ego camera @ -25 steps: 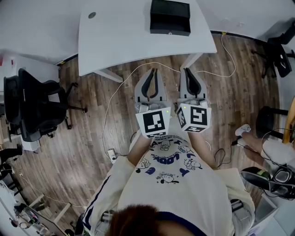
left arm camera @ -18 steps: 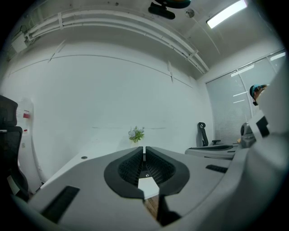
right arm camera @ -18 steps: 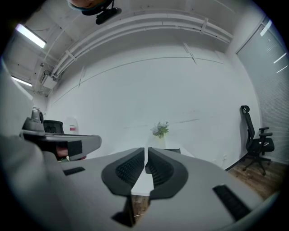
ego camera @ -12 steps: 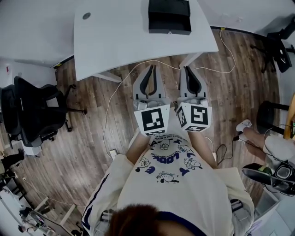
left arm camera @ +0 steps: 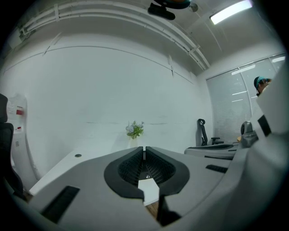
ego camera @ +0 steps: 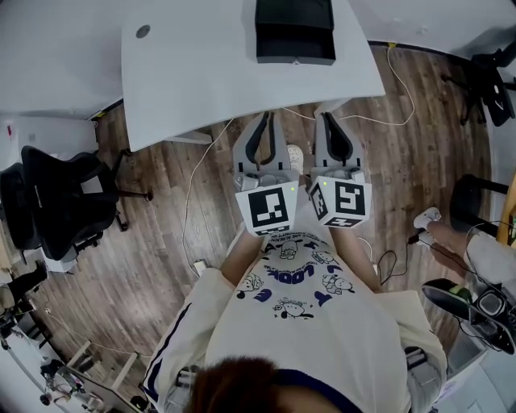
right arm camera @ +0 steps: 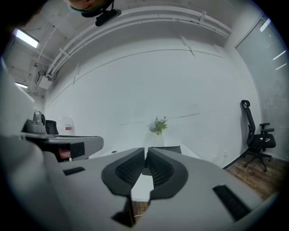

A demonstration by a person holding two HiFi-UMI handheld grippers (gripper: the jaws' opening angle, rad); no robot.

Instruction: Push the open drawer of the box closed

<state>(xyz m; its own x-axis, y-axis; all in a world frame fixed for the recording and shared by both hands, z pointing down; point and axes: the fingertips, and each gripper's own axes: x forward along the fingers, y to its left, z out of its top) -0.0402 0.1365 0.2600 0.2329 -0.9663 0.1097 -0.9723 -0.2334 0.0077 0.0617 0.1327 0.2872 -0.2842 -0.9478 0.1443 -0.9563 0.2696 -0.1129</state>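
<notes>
My left gripper (ego camera: 263, 121) and right gripper (ego camera: 329, 123) are both closed and empty. The black box (ego camera: 295, 16) sits on the white table (ego camera: 201, 73) well ahead of them, its drawer (ego camera: 295, 55) open toward me. I judge it rigid and light, so I should push squarely at the middle of the drawer front or the box may slide.

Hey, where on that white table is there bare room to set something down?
Widest bare patch: left of the black box, out to the cable hole. A bare band runs between the open drawer and the table's near edge, where the left claw and right claw hover. Right of the box, only a narrow strip.
</notes>
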